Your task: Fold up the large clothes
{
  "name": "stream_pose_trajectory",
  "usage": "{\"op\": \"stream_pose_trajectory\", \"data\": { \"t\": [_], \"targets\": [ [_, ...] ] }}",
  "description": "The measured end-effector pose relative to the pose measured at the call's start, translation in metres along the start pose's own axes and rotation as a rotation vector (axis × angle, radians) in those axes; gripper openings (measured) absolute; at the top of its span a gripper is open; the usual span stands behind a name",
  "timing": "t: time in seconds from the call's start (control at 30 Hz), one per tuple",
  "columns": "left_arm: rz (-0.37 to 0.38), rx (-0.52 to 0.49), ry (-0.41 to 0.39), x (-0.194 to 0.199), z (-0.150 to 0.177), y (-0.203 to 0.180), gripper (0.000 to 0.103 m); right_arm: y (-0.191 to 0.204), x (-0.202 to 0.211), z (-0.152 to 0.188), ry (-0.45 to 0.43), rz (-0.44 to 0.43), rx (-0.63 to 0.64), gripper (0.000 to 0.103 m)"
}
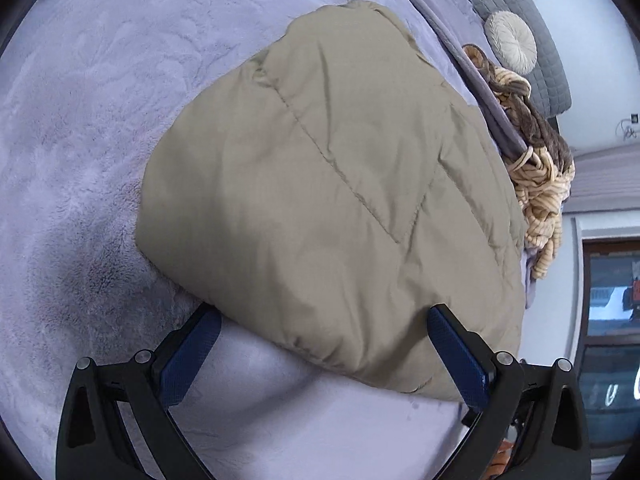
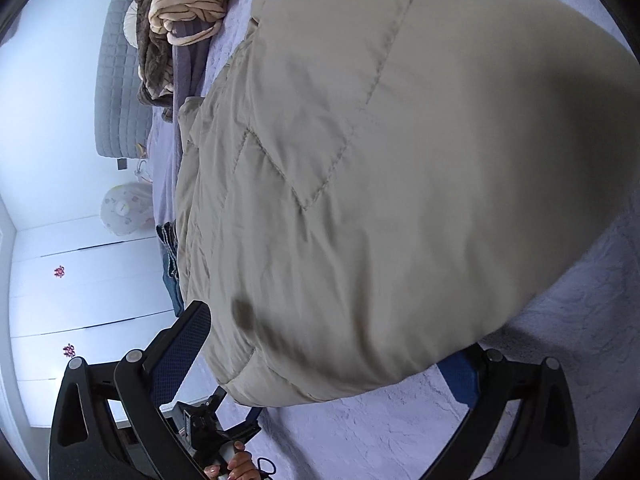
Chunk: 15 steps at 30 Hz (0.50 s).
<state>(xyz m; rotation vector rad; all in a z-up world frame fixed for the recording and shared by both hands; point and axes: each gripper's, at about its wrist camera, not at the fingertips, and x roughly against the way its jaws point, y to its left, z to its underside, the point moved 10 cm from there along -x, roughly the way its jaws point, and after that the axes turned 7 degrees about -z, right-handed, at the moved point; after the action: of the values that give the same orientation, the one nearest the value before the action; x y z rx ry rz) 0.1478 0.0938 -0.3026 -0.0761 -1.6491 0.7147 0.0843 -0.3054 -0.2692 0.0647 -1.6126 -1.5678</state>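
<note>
A beige quilted jacket point(image 1: 320, 184) lies folded in a thick bundle on the lavender fleece bed cover point(image 1: 80, 140). My left gripper point(image 1: 320, 322) stands open over the bundle's near edge, and its blue pads point(image 1: 192, 352) sit wide apart on either side of that edge. In the right wrist view the jacket point(image 2: 400, 160) fills most of the picture. My right gripper point(image 2: 328, 340) is open and wide at the bundle's near end; one finger point(image 2: 188, 332) is beside the fabric and the other's tip is hidden under the hem. The left gripper point(image 2: 216, 420) and a hand point(image 2: 236, 462) show at the bottom.
A heap of cream-striped and brown blankets point(image 1: 536, 168) lies at the head of the bed by a grey quilted headboard point(image 1: 520, 12) and a round cream cushion point(image 1: 511, 40). Jeans point(image 2: 170, 264) hang at the bed's edge. White wardrobe doors point(image 2: 80, 300) stand beyond it.
</note>
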Motion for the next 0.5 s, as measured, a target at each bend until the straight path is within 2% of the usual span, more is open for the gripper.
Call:
{"op": "stream_pose_trajectory", "data": {
  "t": [0.13, 0.23, 0.27, 0.3, 0.33, 0.37, 0.4, 0.47, 0.5],
  "targets": [
    [0.053, 0.033, -0.035, -0.014, -0.021, -0.013, 0.103, -0.001, -0.013, -0.005, 0.013, -0.042, -0.028, 0.103],
    [0.049, 0.057, -0.067, -0.022, -0.035, -0.023, 0.102, 0.004, -0.023, -0.011, 0.013, -0.062, -0.031, 0.103],
    [0.039, 0.068, -0.081, -0.023, -0.039, -0.024, 0.091, 0.004, -0.026, -0.012, 0.012, -0.061, -0.037, 0.103],
    [0.027, 0.069, -0.094, -0.024, -0.042, -0.023, 0.066, 0.003, -0.028, -0.013, 0.009, -0.055, -0.048, 0.103],
    [0.026, 0.062, -0.099, -0.024, -0.043, -0.025, 0.055, 0.002, -0.028, -0.014, 0.002, -0.054, -0.065, 0.103],
    [0.040, 0.052, -0.106, -0.022, -0.045, -0.028, 0.037, 0.002, -0.027, -0.015, -0.006, -0.061, -0.083, 0.101],
    [0.042, 0.025, -0.119, -0.018, -0.045, -0.031, 0.027, 0.001, -0.026, -0.016, -0.014, -0.061, -0.098, 0.087],
    [-0.010, -0.073, -0.149, -0.006, -0.043, -0.036, 0.022, -0.004, -0.023, -0.015, -0.016, -0.042, -0.117, 0.052],
    [-0.053, -0.144, -0.167, -0.001, -0.040, -0.042, 0.020, -0.004, -0.022, -0.015, -0.016, -0.045, -0.123, 0.043]
  ]
}}
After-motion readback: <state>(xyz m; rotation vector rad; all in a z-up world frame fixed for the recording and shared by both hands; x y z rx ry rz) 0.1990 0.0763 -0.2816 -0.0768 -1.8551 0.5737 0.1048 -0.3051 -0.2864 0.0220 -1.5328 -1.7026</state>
